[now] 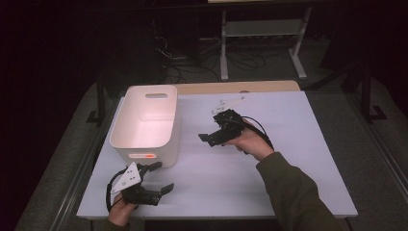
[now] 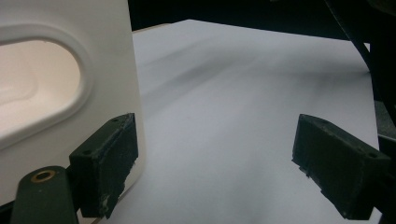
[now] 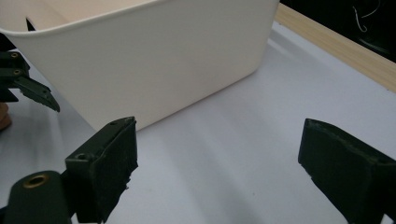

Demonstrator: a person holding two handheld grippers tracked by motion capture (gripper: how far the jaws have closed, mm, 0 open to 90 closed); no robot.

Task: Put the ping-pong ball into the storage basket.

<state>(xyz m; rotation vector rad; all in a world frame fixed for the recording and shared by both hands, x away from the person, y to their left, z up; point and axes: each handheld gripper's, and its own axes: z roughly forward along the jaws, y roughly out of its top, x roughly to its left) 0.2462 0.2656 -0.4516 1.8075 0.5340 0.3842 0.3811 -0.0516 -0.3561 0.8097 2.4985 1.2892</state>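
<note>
Two grippers: both over the white bench, each held in one hand.
Left gripper: at the near left edge of the bench, just in front of the bin, jaws spread wide with nothing between them; in the left gripper view one jaw sits right beside the bin's wall.
Right gripper: near the middle of the bench, pointing toward the bin's right side, jaws released and empty.
Bin: white, upright, with handle slots, standing on the bench's left half; a small orange glow shows on its near wall.
</note>
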